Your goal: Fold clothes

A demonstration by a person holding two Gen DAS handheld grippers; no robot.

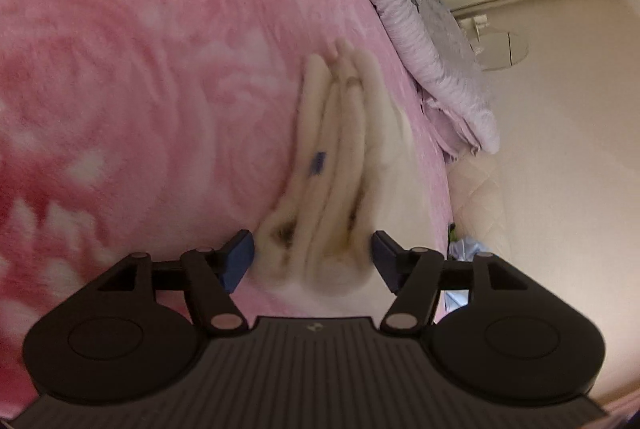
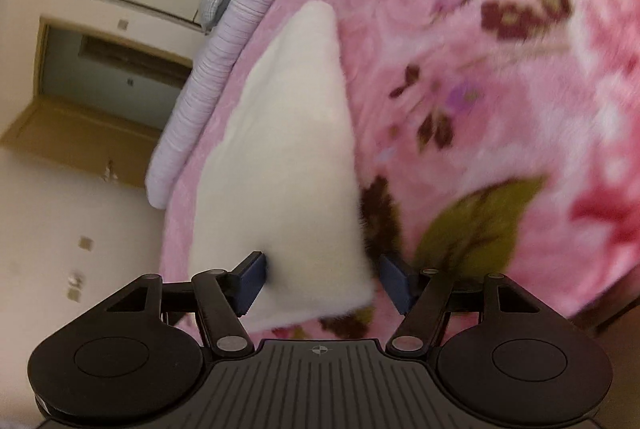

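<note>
1. The folded cream garment [image 1: 332, 165] lies on the pink blanket [image 1: 120, 69] near the bed's edge.
2. The left gripper [image 1: 314, 261] and right gripper [image 2: 322, 279] both stand open around its near end, gripping nothing.
3. Risk: a careless pinch may catch only the top layers, so the stacked folds spill open or drag off the bed.
4. A small blue tag [image 1: 318, 161] is too blurred to read.

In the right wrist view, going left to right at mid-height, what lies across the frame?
Pale floor → striped lilac bedding roll → white folded garment → pink floral blanket.
</note>
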